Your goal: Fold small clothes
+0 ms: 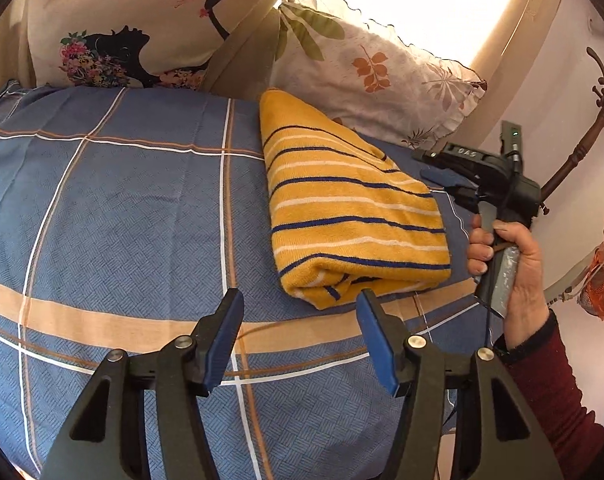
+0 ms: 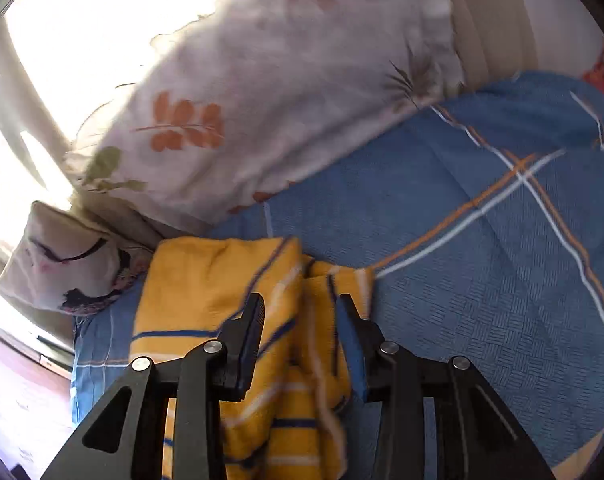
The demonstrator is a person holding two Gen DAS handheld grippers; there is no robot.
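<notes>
Left tool (image 1: 300, 306) is held agape near the folded striped garment (image 1: 353, 216). Right tool (image 2: 300, 316) is spread over its edge; a final tidy seems required.

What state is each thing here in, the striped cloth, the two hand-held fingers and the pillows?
Yellow striped garment: folded into a bundle, lying on the bedsheet.
Left gripper: fingers open, empty, just short of the garment.
Right gripper: fingers open, garment between them.
Leaf-print pillow: propped behind the garment.
Butterfly pillow: propped upright.
</notes>
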